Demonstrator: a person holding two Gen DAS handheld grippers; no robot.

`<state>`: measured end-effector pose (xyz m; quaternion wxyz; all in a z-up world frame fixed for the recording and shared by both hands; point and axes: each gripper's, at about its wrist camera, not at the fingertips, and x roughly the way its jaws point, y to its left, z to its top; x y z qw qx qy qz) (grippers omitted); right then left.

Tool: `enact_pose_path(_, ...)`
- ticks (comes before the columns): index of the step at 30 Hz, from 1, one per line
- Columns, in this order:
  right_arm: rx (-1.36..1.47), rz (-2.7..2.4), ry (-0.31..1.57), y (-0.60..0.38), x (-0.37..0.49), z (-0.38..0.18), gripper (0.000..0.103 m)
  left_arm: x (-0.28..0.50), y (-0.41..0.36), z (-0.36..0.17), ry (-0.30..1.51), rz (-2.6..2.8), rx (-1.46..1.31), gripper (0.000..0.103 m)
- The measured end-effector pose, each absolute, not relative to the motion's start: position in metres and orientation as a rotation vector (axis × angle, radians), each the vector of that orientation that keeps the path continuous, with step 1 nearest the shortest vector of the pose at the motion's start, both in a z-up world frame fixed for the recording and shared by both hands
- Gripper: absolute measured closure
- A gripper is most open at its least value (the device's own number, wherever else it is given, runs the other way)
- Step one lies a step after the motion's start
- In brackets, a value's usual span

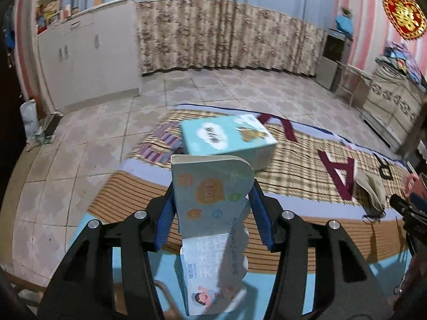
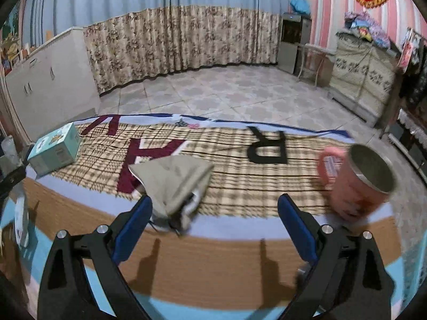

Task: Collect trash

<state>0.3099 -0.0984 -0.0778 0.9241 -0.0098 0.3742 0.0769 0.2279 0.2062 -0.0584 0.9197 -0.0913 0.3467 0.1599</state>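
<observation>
In the left wrist view, the left gripper (image 1: 212, 208) clamps a flattened pale-blue printed cardboard carton (image 1: 210, 200) between its blue pads, above the plaid blanket (image 1: 299, 165), with a light-blue tissue box (image 1: 229, 138) beyond. In the right wrist view, the right gripper (image 2: 214, 218) stands wide and empty, a crumpled beige cloth pouch (image 2: 173, 184) just ahead of its left finger and a pink metal can (image 2: 357, 181) lying to the right.

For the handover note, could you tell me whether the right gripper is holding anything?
No, the right gripper stands open and empty, short of the beige cloth pouch.

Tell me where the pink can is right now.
The pink can lies tipped on the patterned mat at the right of the right wrist view, open end toward the camera, just right of the black letter R and beyond the open right gripper.
</observation>
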Motion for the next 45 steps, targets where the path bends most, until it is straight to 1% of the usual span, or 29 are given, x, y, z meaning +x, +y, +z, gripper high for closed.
enact_pose_path(6,-0.007,0.173,0.816,-0.084,0.336,-0.095,0.010,0.231,0.210,-0.063,0.717,0.358,-0.174,0.051)
enact_pose_path(8,0.001,0.180,0.841,-0.081,0.343,-0.101,0.013,0.232,0.209,-0.062,0.715,0.360,-0.169,0.051)
enact_pose_path(9,-0.001,0.191,0.854,-0.080,0.344,-0.104,0.016,0.232,0.208,-0.061,0.714,0.360,-0.167,0.051)
enact_pose_path(10,-0.007,0.206,0.867,-0.078,0.345,-0.106,0.026,0.232,0.207,-0.061,0.714,0.359,-0.166,0.051)
enact_pose_path(11,-0.013,0.223,0.877,-0.075,0.345,-0.108,0.032,0.233,0.206,-0.061,0.712,0.358,-0.163,0.051)
enact_pose_path(14,-0.041,0.260,0.868,-0.066,0.340,-0.106,0.058,0.233,0.204,-0.062,0.718,0.354,-0.156,0.051)
enact_pose_path(15,-0.050,0.272,0.866,-0.064,0.338,-0.106,0.063,0.234,0.203,-0.062,0.720,0.353,-0.152,0.051)
enact_pose_path(17,-0.084,0.299,0.860,-0.059,0.331,-0.105,0.079,0.233,0.200,-0.062,0.720,0.350,-0.143,0.051)
enact_pose_path(21,-0.127,0.297,0.812,-0.061,0.314,-0.095,0.083,0.233,0.195,-0.057,0.712,0.340,-0.131,0.053)
enact_pose_path(23,-0.104,0.293,0.797,-0.072,0.308,-0.088,0.084,0.233,0.191,-0.056,0.714,0.327,-0.127,0.059)
enact_pose_path(28,-0.037,0.272,0.747,-0.107,0.287,-0.065,0.084,0.232,0.181,-0.052,0.723,0.291,-0.112,0.069)
enact_pose_path(33,0.000,0.226,0.713,-0.148,0.258,-0.046,0.084,0.229,0.179,-0.050,0.719,0.292,-0.089,0.070)
enact_pose_path(34,0.019,0.211,0.709,-0.160,0.247,-0.044,0.084,0.229,0.180,-0.051,0.720,0.299,-0.091,0.069)
enact_pose_path(35,0.033,0.197,0.705,-0.170,0.238,-0.043,0.084,0.229,0.184,-0.053,0.731,0.310,-0.097,0.058)
enact_pose_path(36,0.041,0.186,0.703,-0.177,0.231,-0.044,0.084,0.229,0.186,-0.055,0.741,0.318,-0.104,0.051)
enact_pose_path(37,0.057,0.165,0.702,-0.189,0.220,-0.045,0.084,0.229,0.191,-0.059,0.752,0.340,-0.121,0.041)
enact_pose_path(38,0.068,0.154,0.701,-0.198,0.211,-0.045,0.084,0.229,0.194,-0.062,0.761,0.353,-0.131,0.035)
enact_pose_path(42,0.104,0.106,0.696,-0.229,0.188,-0.054,0.084,0.234,0.202,-0.076,0.806,0.365,-0.170,0.031)
enact_pose_path(44,0.125,0.102,0.699,-0.236,0.189,-0.056,0.084,0.237,0.202,-0.084,0.824,0.389,-0.163,0.025)
enact_pose_path(45,0.136,0.106,0.695,-0.239,0.190,-0.055,0.084,0.240,0.202,-0.088,0.837,0.407,-0.151,0.025)
